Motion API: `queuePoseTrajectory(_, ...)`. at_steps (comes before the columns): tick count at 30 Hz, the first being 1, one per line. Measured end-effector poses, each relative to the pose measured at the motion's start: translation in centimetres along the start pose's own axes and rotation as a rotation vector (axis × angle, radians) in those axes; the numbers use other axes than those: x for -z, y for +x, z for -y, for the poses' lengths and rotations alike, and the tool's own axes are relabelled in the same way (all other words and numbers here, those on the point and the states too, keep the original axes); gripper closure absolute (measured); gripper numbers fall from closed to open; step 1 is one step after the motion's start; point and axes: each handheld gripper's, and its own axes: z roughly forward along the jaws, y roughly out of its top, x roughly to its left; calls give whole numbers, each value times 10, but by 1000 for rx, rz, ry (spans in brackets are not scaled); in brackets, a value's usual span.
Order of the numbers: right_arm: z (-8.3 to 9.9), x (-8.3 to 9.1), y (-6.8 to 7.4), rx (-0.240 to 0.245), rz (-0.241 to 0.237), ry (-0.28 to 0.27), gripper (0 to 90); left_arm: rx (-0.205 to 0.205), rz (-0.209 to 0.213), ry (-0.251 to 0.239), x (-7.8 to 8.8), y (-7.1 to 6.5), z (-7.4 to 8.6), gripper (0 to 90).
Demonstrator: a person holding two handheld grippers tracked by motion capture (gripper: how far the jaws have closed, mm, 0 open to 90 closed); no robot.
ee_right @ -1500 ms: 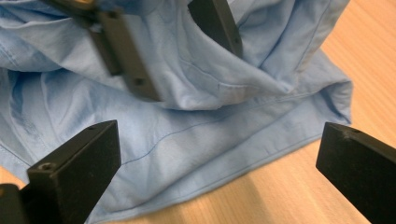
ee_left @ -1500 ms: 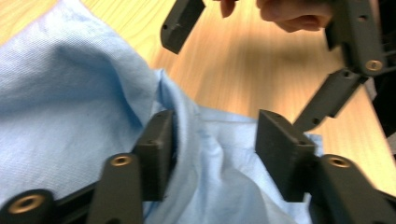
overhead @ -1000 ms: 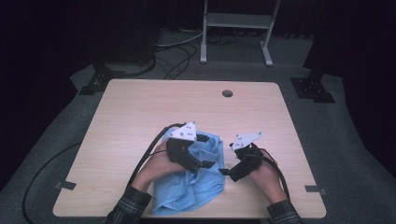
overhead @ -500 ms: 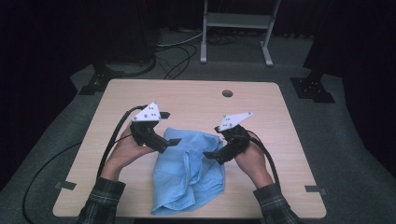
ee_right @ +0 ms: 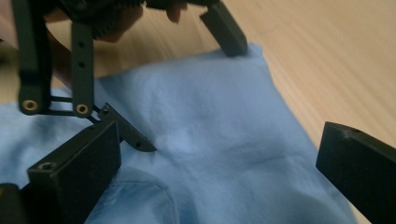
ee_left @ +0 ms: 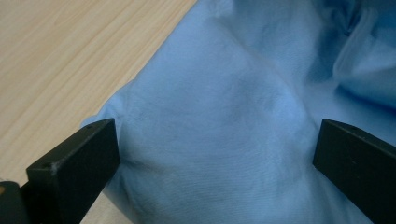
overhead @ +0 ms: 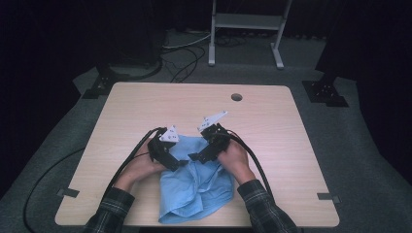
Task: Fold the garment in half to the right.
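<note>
— One big wooden desk (overhead: 145, 111), bare apart from a crumpled blue cloth (overhead: 199, 194) lying at the near edge, right in front of the person. Why so close?

— My guess is reach: both forearms come in low, and the cloth sits where both hands can work its far edge without stretching.

— And the tongs?

— Left tongs (overhead: 176, 164) are down at the cloth's upper left corner. The left gripper view has the jaws spread wide, blue fabric (ee_left: 224, 130) bulging between them, nothing pinched. It looks lined up to take that corner.

— Right side?

— Right tongs (overhead: 194, 157) sit just beside them, over the cloth's top edge, jaws also wide apart in the right gripper view, with the left tongs (ee_right: 140, 84) just ahead of them, tips on the fabric (ee_right: 210, 130).

— So both poised?

— Both gaping, neither clamped. Flattening or folding could be the aim, but that's a guess.
</note>
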Motion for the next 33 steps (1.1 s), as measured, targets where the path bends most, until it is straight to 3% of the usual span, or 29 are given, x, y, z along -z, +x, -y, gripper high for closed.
queuePoseTrajectory(4,10,-10,-4,-3,19,71,0,23,-11,23,-2,0,0,0)
queuePoseTrajectory(9,32,-6,-12,-6,45,121,0,26,-20,31,-3,0,1,0)
queuePoseTrajectory(11,43,-1,-15,-2,73,146,0,32,-26,31,-3,-1,1,0)
queuePoseTrajectory(15,62,17,-16,17,95,124,0,31,-35,29,-2,-2,2,0)
queuePoseTrajectory(18,70,31,-18,1,136,166,0,45,-26,14,2,-1,1,0)
queuePoseTrajectory(21,74,49,-20,-43,101,110,0,45,-14,-15,15,-3,0,0)
queuePoseTrajectory(26,56,75,-9,-35,94,9,0,31,9,-100,50,-19,1,0)
queuePoseTrajectory(29,41,78,4,-25,56,-27,0,25,59,-123,67,-34,10,0)
queuePoseTrajectory(33,17,67,28,27,-8,-56,0,-17,139,-84,69,-58,26,0)
